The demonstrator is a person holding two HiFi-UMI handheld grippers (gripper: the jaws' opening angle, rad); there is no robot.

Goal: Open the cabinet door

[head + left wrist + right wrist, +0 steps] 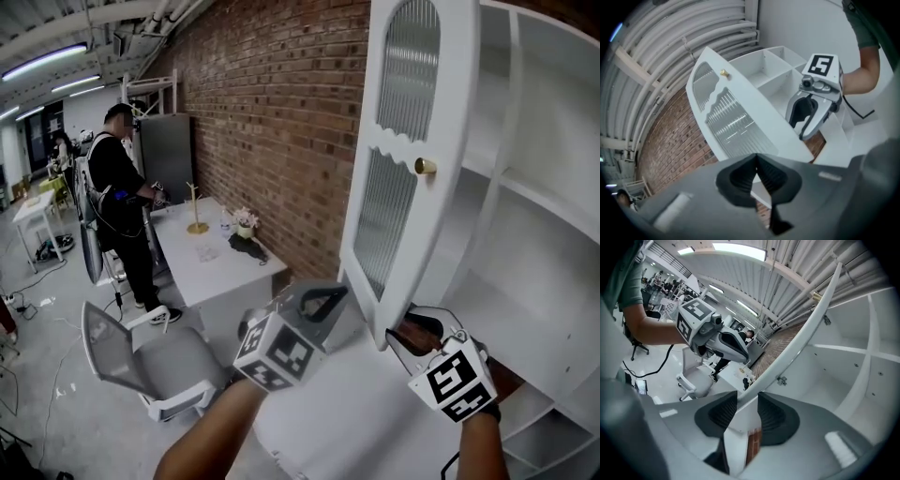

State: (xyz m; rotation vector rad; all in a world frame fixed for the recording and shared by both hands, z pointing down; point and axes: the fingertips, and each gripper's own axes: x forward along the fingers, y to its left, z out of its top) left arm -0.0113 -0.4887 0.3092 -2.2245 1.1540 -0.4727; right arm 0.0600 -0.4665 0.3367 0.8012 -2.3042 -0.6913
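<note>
We're in the swing phase. The cabinet door (398,141) stands well out from the cabinet (548,211), whose bare white shelves show at three o'clock in the head view. The brass knob (425,166) sits at two o'clock, and nobody is on it.

The work is down low. The right gripper (405,334), at four o'clock, has the door's bottom edge between its jaws. In the right gripper view (747,401) the white panel fills the gap and both ribbed pads press its faces, so that's a wide grip on the door itself.

The left gripper (323,302) is at six o'clock, just off the door's outer face and not touching it. In its own view (757,157) the pads meet tip to tip with nothing between them, so it's closed and idle. From there the door rises toward eleven o'clock.

We'd say the job is mostly done, with only the last of the arc left. The next move calls for carrying that bottom edge round the hinge's curve, toward the brick wall (281,112) at eleven o'clock. The wrist should turn with the panel so the pads don't twist or slide off the thin edge. Then the jaws spread and back out clear.
</note>
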